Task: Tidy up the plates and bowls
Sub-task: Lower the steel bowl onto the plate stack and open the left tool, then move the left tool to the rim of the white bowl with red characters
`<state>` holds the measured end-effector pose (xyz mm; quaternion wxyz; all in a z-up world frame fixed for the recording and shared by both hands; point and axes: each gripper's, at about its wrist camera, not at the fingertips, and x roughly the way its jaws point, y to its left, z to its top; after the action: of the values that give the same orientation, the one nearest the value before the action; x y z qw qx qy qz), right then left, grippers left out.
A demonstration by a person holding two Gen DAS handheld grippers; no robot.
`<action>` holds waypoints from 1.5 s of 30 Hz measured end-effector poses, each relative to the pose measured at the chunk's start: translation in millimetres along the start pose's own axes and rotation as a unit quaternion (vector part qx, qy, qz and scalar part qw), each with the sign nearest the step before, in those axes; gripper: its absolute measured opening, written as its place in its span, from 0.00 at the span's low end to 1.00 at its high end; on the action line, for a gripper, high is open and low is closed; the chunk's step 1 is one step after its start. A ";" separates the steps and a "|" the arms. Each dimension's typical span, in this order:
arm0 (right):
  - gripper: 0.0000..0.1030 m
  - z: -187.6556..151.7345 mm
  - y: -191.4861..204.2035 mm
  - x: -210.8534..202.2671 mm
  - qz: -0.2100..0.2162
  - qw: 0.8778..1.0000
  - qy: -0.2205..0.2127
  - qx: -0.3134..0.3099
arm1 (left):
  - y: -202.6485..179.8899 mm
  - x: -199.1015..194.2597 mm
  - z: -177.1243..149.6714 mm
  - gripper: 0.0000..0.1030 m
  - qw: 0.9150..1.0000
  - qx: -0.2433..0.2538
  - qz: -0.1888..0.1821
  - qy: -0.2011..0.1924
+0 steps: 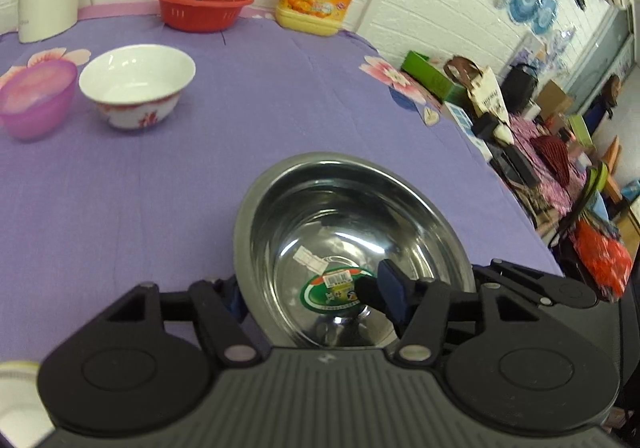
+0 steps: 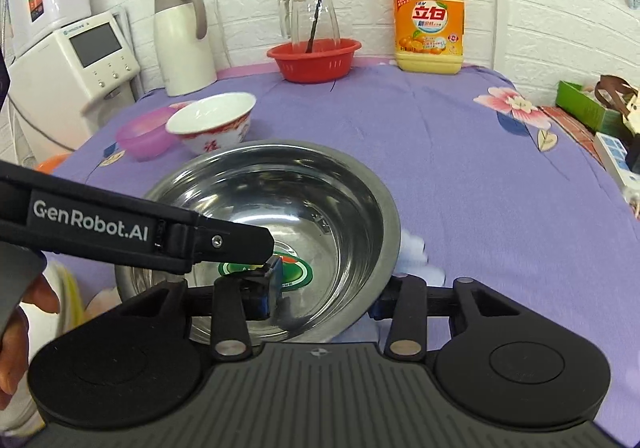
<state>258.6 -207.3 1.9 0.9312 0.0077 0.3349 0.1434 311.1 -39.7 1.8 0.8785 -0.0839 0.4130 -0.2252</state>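
Both tongs are on the steel bowl (image 1: 352,248) at once: the left tongs (image 1: 316,296) straddle its near-left rim, one blue pad inside and one outside, and the right tongs (image 2: 324,288) do the same on the near-right rim, each looking clamped on the wall, though the contact itself is partly hidden. The bowl sits at the near middle of the purple cloth (image 2: 460,168), so I judge this the pickup step. Next it likely needs a level, matched lift, since polished metal is slick and the wall thin. Its shiny inside carries a green sticker. Farther back stand a glossy white bowl (image 2: 214,122) with red trim, touching a translucent pink bowl (image 2: 142,138).
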 end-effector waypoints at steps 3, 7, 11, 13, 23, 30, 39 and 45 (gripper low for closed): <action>0.71 -17.1 7.1 -12.8 0.003 1.000 0.008 0.001 | -0.2 -8.8 -20.8 0.59 1.000 0.002 -0.006 0.013; 0.72 -36.9 15.4 -25.5 0.006 1.000 0.018 0.007 | -4.3 -19.2 -42.2 0.59 1.000 0.015 -0.008 0.020; 0.72 -50.9 17.6 -38.2 0.006 1.000 0.016 0.014 | -14.8 -24.2 -53.3 0.59 0.999 0.032 -0.018 0.021; 0.73 -57.7 17.0 -46.3 -0.002 1.000 0.010 0.015 | -22.1 -22.3 -55.9 0.59 0.999 0.040 -0.020 0.020; 0.73 -67.0 11.6 -46.8 -0.011 1.000 0.008 0.016 | -22.9 -15.4 -61.3 0.59 0.999 0.034 -0.020 0.019; 0.96 -71.3 8.3 -54.4 -0.016 1.000 0.013 0.016 | -27.2 -19.1 -60.1 0.81 0.998 0.050 -0.018 0.017; 1.00 -57.8 -5.1 -81.4 -0.020 0.999 -0.038 0.032 | 10.5 -66.2 -27.9 0.88 0.999 0.011 0.024 -0.040; 1.00 -37.3 -12.1 -68.0 -0.001 0.999 -0.024 0.036 | 49.9 -96.2 -9.7 0.89 0.995 -0.023 0.066 -0.074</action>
<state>188.5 -240.5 13.9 0.9382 0.0442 0.3177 0.1304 266.4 49.6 45.1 0.9171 -0.0934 0.3570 -0.1506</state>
